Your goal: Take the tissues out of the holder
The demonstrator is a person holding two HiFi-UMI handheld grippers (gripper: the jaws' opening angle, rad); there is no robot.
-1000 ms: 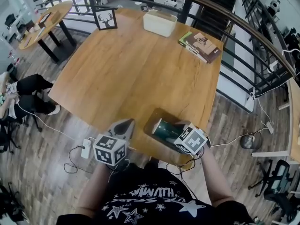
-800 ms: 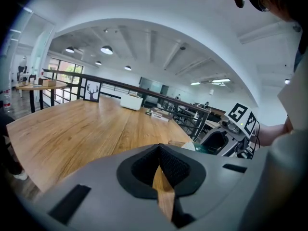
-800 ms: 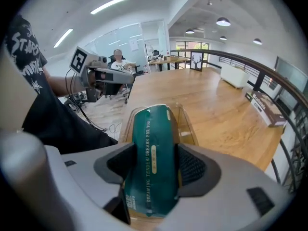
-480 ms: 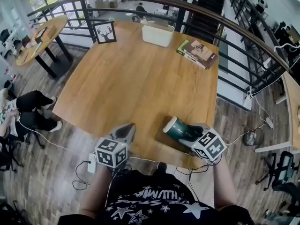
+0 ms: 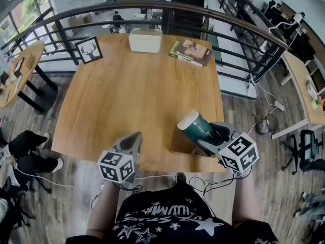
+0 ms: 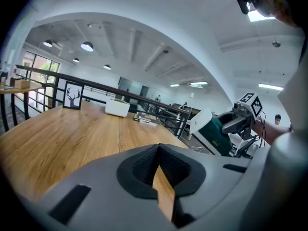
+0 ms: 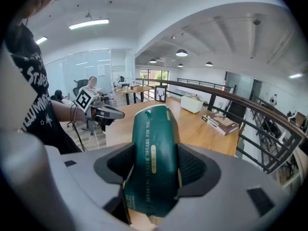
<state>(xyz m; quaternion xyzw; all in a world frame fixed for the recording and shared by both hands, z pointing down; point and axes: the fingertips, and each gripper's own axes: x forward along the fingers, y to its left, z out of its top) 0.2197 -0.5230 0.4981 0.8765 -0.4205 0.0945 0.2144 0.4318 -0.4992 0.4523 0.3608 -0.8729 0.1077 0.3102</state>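
A dark green tissue pack (image 5: 195, 127) with a white end is held tilted above the wooden table's near right corner, with my right gripper (image 5: 210, 136) shut on it. In the right gripper view the pack (image 7: 151, 143) fills the space between the pads. From the left gripper view the pack (image 6: 214, 131) hangs in the air to the right. A dark brown patch (image 5: 179, 144) lies on the table under it; I cannot tell whether it is a holder or a shadow. My left gripper (image 5: 136, 135) rests at the near edge, shut and empty.
At the table's (image 5: 127, 90) far end stand a white box (image 5: 145, 39), a book (image 5: 190, 52) and a framed deer picture (image 5: 89, 50). A black railing (image 5: 238, 60) runs behind and along the right side. Cables (image 5: 203, 182) trail on the floor by my body.
My right gripper has lifted the green pack off the table's near edge and carried it a little to the right. The left gripper has hardly moved.
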